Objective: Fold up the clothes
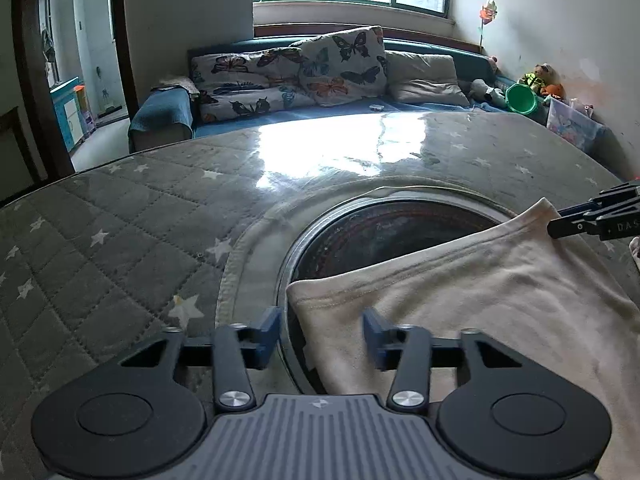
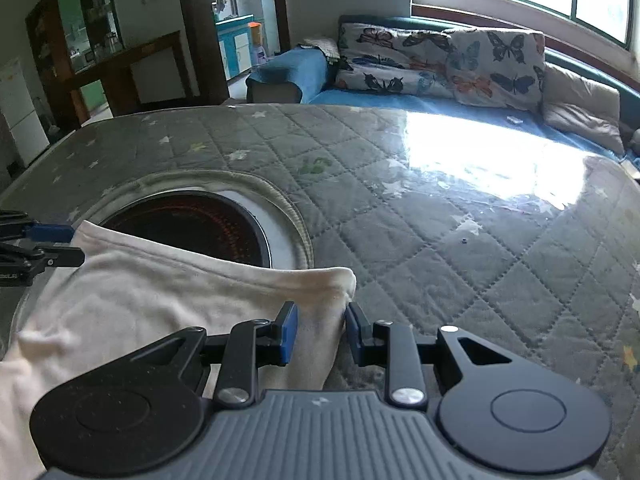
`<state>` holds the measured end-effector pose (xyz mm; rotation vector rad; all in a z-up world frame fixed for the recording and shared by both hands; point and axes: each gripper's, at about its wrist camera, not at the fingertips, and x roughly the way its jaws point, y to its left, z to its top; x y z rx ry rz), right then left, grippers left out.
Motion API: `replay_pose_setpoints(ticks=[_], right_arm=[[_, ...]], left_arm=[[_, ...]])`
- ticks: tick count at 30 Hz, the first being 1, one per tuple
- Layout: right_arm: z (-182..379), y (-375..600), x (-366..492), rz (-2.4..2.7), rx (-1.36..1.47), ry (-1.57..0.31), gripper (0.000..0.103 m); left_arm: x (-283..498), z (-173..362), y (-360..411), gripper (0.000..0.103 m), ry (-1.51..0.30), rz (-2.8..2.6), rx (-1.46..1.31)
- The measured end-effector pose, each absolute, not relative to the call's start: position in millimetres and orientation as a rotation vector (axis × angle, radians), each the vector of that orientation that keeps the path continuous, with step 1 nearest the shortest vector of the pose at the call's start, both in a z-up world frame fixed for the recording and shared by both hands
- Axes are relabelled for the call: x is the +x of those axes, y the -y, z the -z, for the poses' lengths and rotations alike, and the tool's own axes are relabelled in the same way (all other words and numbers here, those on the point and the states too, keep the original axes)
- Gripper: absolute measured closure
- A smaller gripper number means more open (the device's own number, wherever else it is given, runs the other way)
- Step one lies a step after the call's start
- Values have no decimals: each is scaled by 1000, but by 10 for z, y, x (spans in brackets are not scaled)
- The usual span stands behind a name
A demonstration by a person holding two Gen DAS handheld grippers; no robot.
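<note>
blue sofa [image 1: 168, 114], butterfly cushions [image 1: 340, 64] (window-lit)

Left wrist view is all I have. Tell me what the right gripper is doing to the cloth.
Observer: The right gripper is pinched on a bunched corner of the cloth.
Operator: Describe the table on its far side.
Observer: Only the quilted table cover shows there.
Operator: Report my left gripper from that side.
Observer: The left gripper sits at the cloth's other corner, which pokes up right at its fingertips.
</note>
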<state>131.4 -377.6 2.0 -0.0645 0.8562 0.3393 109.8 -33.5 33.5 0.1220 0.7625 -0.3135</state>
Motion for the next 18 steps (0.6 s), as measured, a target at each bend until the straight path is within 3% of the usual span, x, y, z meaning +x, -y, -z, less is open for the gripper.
replay_pose_setpoints(ticks=[1,2,5,10,14,16,18], right_arm=[[-22,3766,1319,-339,-70,-855,79],[-24,3757,1323,-339,-78,-855,82],[-28,3735,1358,-332,-85,-859,93],[-39,3706,1380,-337,-101,-857,95],[-51,3731,1412,-346,-108,-867,88],[-51,3722,1419,-348,-121,-865,88],[-57,3692,1427,-352,-139,-865,91]], left_arm=[[1111,-323,331,69,-762,312,121],[1126,-314,323,81,-759,315,117],[1175,-311,301,93,-747,321,100],[1216,-326,227,92,-759,334,50],[1203,-336,199,67,-779,344,33],[1179,-340,225,70,-767,367,50],[1164,-330,274,96,-749,377,86]])
